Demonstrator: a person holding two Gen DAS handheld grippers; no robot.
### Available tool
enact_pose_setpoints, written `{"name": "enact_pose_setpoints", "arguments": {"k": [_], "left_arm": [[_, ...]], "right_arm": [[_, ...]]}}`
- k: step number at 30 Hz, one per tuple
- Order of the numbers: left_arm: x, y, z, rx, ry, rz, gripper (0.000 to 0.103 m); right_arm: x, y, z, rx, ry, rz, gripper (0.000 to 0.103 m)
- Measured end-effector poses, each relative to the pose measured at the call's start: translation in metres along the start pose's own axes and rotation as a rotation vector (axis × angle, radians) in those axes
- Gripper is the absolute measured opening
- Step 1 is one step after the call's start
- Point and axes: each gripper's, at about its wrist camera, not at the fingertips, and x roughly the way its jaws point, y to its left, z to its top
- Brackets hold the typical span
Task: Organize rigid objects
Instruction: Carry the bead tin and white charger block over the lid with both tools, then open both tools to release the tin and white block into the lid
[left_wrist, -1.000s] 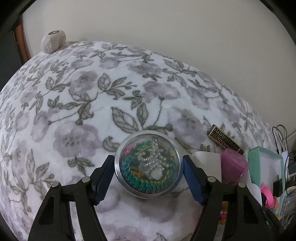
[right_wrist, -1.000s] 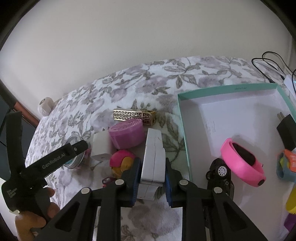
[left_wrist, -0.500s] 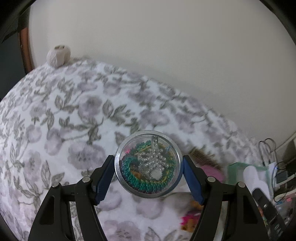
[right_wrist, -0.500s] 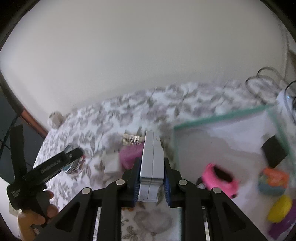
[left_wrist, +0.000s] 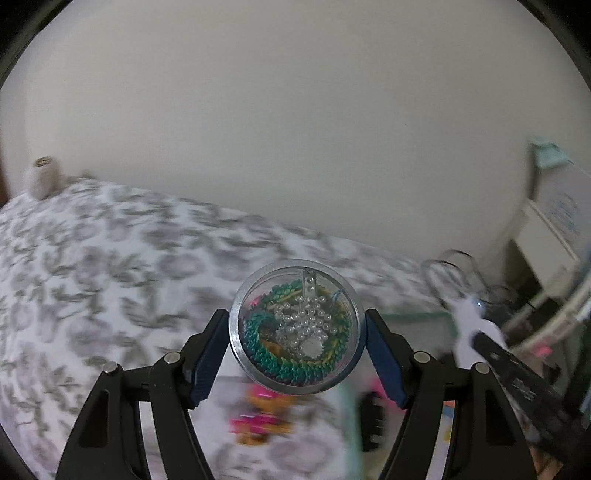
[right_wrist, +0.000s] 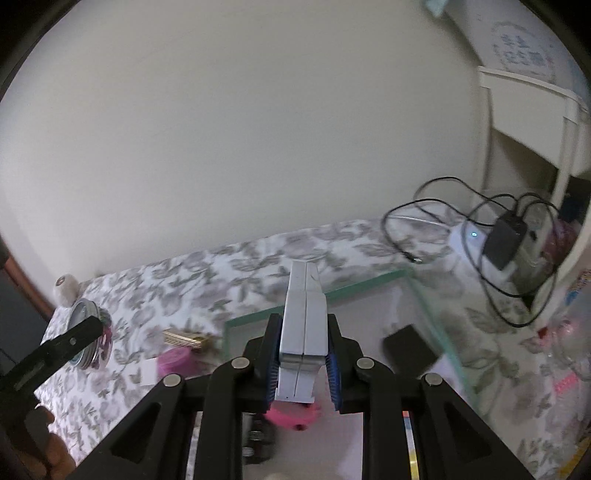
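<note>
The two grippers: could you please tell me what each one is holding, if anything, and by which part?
Left gripper grips the round bead tin by opposite sides of its rim. Right gripper clamps the grey case by its flat faces.

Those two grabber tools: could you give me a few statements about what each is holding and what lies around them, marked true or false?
1. The left gripper clamps a round tin with a clear lid showing beads. True.
2. The right gripper is empty. False: it is shut on a flat grey case.
3. The bedspread is plain blue. False: it is white with grey flowers.
4. A box with a green rim lies beyond the grey case. True.
5. A black cable loops near the wall. True.
</note>
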Motion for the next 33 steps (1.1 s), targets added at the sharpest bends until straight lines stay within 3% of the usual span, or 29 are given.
{"name": "enact_pose_setpoints", "arguments": {"k": [9,17,24,33], "left_arm": [[0.021,-0.069,-0.027,0.135,0.077,-0.102,0.074],[0.039,-0.107,-0.051,0.248,0.142,-0.117,0.074],[0.061,-0.111,-0.070,0.265,0.235,-0.127,0.074],[0.077,-0.109,-0.082,0.271,0.287,-0.082,0.074]], "right_arm": [[-0.005,-0.034,0.002,0.025,-0.012,-0.037,0.024],[0.002,-0.047,-0.003,0.049,0.016,-0.028,0.024],[0.029,-0.047,-0.018,0.050,0.104,-0.028,0.024],[0.050,-0.043,-0.032,0.034,0.178,-0.028,0.024]]}}
